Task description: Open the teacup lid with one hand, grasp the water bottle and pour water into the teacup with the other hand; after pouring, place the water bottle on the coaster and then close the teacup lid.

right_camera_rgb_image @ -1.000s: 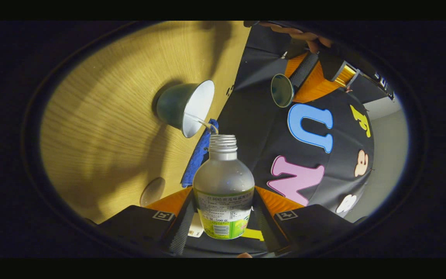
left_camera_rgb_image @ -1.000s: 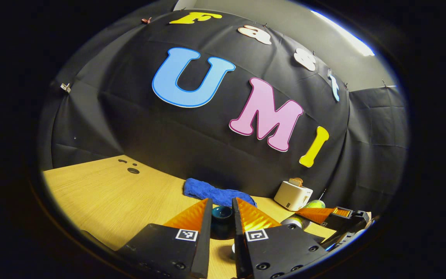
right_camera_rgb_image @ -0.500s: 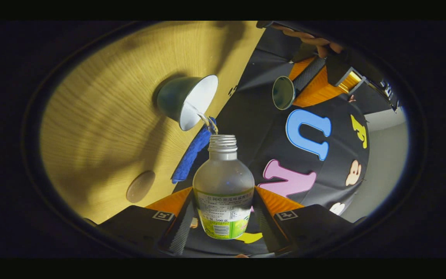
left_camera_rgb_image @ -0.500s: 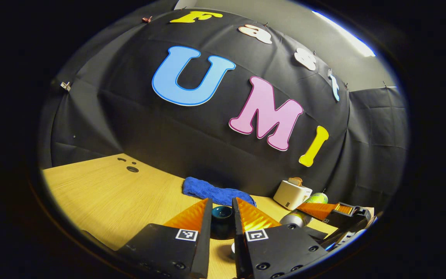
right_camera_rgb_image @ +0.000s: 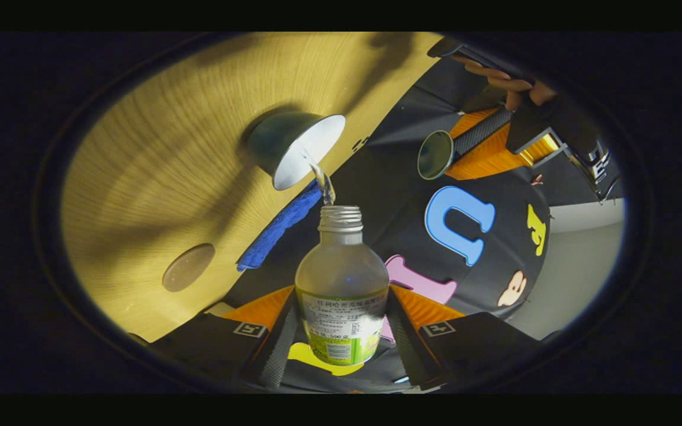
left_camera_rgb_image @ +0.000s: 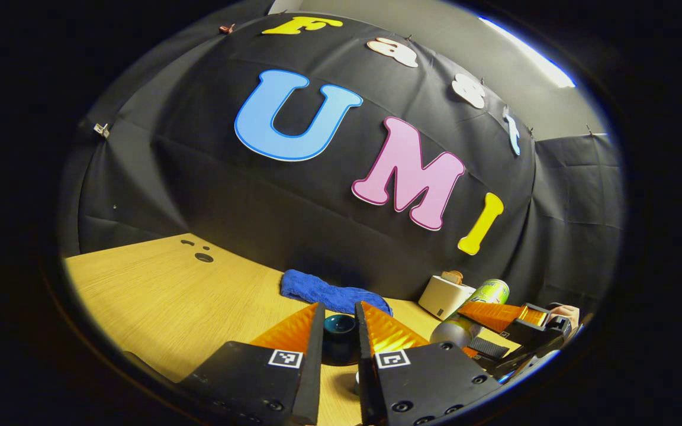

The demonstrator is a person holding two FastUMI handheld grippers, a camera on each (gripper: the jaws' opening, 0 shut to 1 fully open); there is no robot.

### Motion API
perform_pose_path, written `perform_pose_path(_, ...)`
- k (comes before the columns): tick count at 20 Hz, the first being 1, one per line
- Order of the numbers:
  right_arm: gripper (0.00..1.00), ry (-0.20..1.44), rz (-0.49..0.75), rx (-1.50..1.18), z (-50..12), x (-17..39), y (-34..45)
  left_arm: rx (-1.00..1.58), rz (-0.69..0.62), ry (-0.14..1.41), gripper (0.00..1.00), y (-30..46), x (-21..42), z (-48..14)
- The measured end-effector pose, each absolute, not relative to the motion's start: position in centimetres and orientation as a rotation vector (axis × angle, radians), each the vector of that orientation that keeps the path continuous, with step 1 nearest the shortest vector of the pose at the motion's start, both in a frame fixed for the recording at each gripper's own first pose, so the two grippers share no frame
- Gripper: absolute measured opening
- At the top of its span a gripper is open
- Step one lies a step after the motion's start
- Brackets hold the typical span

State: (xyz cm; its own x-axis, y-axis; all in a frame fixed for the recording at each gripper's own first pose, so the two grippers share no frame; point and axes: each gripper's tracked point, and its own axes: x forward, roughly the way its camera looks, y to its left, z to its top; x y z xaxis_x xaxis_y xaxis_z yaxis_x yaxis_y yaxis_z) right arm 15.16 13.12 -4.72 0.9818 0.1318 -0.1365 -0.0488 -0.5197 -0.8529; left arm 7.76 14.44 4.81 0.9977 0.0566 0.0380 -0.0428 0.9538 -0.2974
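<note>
Pouring water into the cup

My right gripper (right_camera_rgb_image: 341, 331) has both fingers pressed on the bottle (right_camera_rgb_image: 341, 284); its long axis points neck-first at the cup (right_camera_rgb_image: 296, 148), water running in. The coaster (right_camera_rgb_image: 188, 275) lies on the table near the cup. My left gripper (left_camera_rgb_image: 340, 343) pinches the lid (left_camera_rgb_image: 340, 338), held well off the cup.

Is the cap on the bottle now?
No, in the right gripper view the bottle has a bare threaded neck, and water runs from it into the cup.

Black claw (left_camera_rgb_image: 339, 361) bodies, square markers
</note>
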Motion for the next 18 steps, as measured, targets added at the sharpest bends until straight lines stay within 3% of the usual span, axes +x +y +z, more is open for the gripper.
perform_pose_path(5, 0.79, -0.12, 0.202, -2.169, -3.6, 15.5, 13.7, -0.3, 0.05, -0.04, 0.34, 14.5, 7.8, 4.7)
perform_pose_path(7, 0.75, -0.142, 0.196, -2.193, -3.3, 15.8, 14.0, -0.3, 0.049, -0.04, 0.3, 14.4, 7.7, 4.8)
perform_pose_path(8, 0.79, -0.165, 0.183, -2.211, -3.0, 15.7, 14.1, -0.299, 0.048, -0.04, 0.3, 14.4, 7.8, 4.7)
perform_pose_path(13, 0.76, -0.206, 0.168, -2.233, -2.4, 15.9, 14.1, -0.299, 0.048, -0.037, 0.3, 14.5, 7.8, 4.7)
perform_pose_path(18, 0.79, -0.235, 0.173, -2.244, -2.3, 15.9, 14.7, -0.303, 0.044, -0.034, 0.3, 14.3, 7.8, 4.6)
